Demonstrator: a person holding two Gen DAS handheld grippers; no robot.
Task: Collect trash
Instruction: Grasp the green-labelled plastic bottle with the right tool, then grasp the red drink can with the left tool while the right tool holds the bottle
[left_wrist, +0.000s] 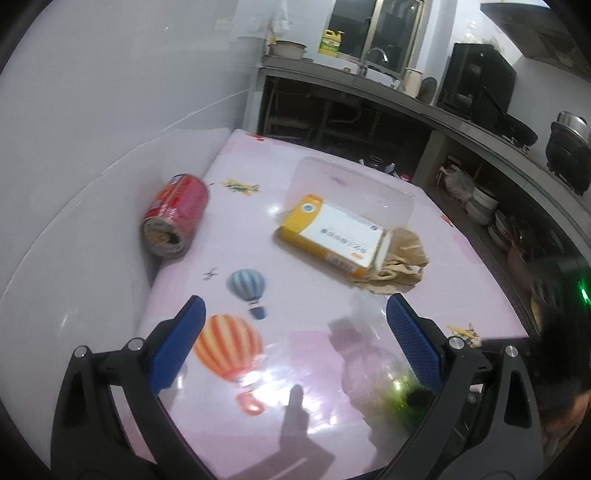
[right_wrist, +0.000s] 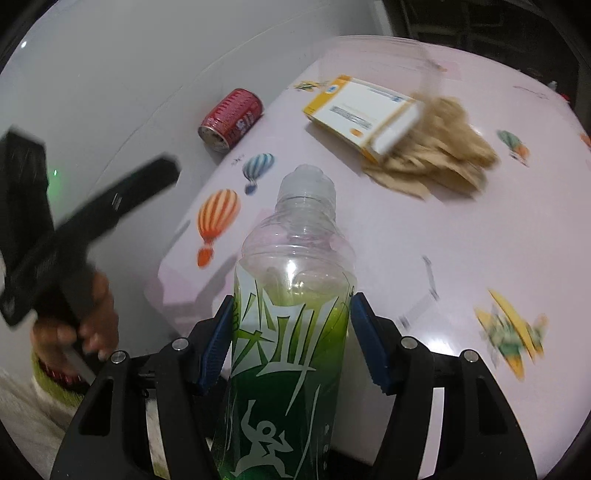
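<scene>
My right gripper (right_wrist: 291, 301) is shut on a clear plastic bottle (right_wrist: 291, 332) with a green label, its neck pointing away over the pink table (right_wrist: 424, 240). The same bottle (left_wrist: 369, 365) shows blurred by my left gripper's right finger. My left gripper (left_wrist: 295, 306) hangs open above the balloon print with nothing between its pads. A red can (left_wrist: 175, 214) (right_wrist: 232, 118) lies on its side by the wall. A yellow and white box (left_wrist: 332, 236) (right_wrist: 364, 110) rests against crumpled brown paper (left_wrist: 399, 266) (right_wrist: 443, 155).
A clear plastic tub (left_wrist: 351, 188) stands behind the box. A white wall (left_wrist: 110, 129) borders the table on the left. A kitchen counter (left_wrist: 369, 85) with a sink and pots runs behind. A hand (right_wrist: 85, 325) holds the left gripper's handle at the table's near left edge.
</scene>
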